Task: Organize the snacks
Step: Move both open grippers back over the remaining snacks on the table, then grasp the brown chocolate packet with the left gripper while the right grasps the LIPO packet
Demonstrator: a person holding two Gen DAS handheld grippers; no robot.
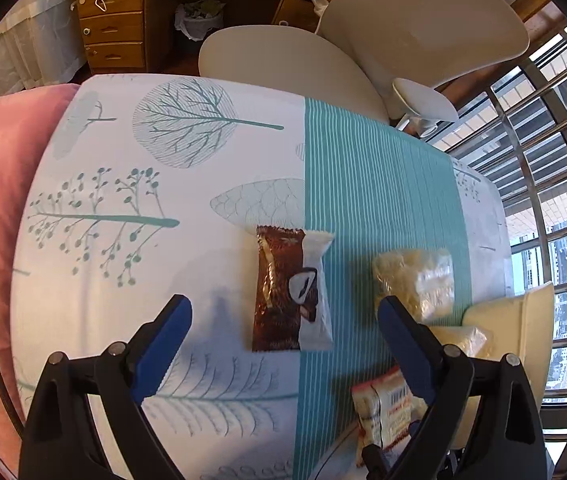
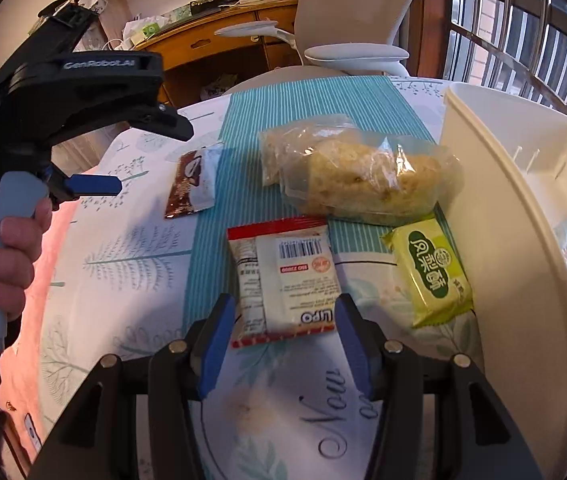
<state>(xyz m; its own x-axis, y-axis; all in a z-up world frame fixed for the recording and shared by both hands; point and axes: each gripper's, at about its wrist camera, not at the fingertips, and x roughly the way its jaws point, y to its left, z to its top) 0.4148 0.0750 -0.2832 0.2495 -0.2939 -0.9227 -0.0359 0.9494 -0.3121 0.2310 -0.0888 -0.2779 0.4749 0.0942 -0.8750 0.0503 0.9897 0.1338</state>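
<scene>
Inspector: Right tongs (image 2: 283, 320) stand half open astride the wafer pack (image 2: 283, 280), pads not pressing; left tongs (image 1: 283, 328) wide open, empty, above the brown bar (image 1: 287, 288).

Operator: Advice?

Inspector: Centre on the pack, grip, lift into the bin (image 2: 523, 200) at right.

Daylight is admitted from the barred window (image 1: 555, 208) at the right, soft shadows are cast leftward on the tablecloth (image 1: 187, 184), glare is seen on the clear snack bag (image 2: 367, 176), and straight lines are bowed by fisheye distortion inside dark, vignetted corners.
</scene>
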